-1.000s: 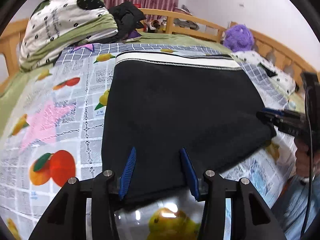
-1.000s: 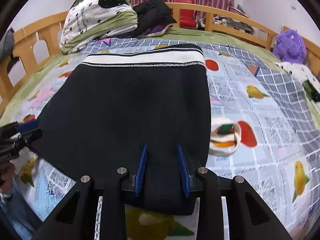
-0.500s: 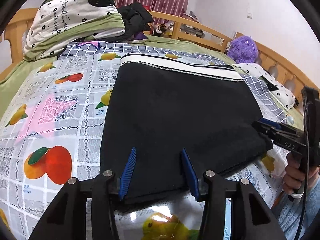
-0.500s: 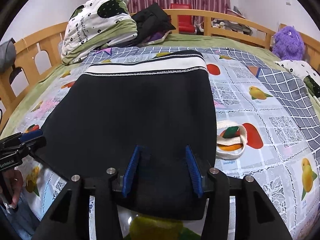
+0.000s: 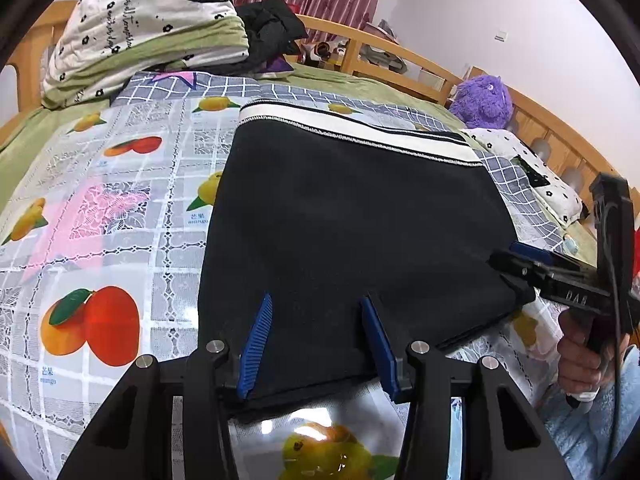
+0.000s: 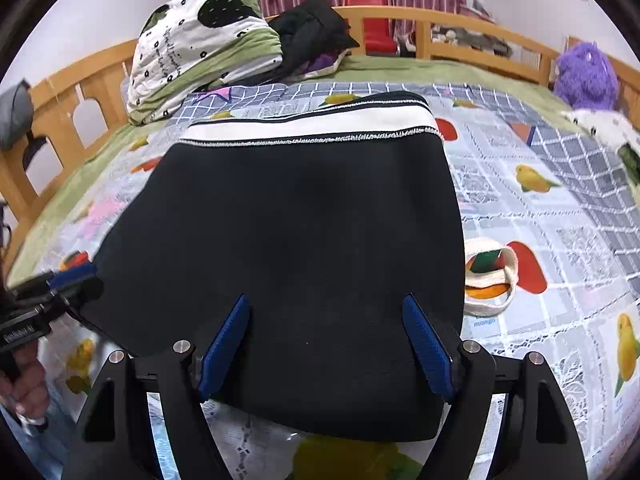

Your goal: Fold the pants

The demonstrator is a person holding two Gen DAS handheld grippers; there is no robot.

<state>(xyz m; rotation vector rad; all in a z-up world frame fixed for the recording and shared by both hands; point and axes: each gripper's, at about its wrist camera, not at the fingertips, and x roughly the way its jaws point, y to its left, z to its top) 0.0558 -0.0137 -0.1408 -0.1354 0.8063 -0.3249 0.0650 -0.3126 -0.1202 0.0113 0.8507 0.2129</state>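
In the left wrist view, we see the pants (image 5: 352, 232), black with a white waistband at 12 o'clock, lying folded and flat on the fruit-print sheet (image 5: 120, 208) of the bed (image 5: 404, 52). Our left gripper (image 5: 316, 340) sits at 6 o'clock over the near hem, its jaws set moderately apart with both blue pads resting on the black cloth and gripping nothing. At 3 o'clock our right gripper (image 5: 532, 264) reaches in at the pants' right edge, held by a hand (image 5: 580, 344); from here we cannot tell how its jaws stand. A folded quilt (image 5: 148, 28) lies at 11 o'clock and a purple plush (image 5: 484, 100) at 2 o'clock. In the right wrist view, the pants (image 6: 304, 232) fill the centre, waistband at 12 o'clock, near hem at 6 o'clock. The right gripper (image 6: 328, 344) has its jaws spread wide, pads lying over the cloth near the hem and holding nothing. At 9 o'clock the left gripper (image 6: 68, 280) touches the pants' left edge. A cream strap loop (image 6: 492, 280) lies on the sheet (image 6: 560, 208) just beside the pants at 3 o'clock.
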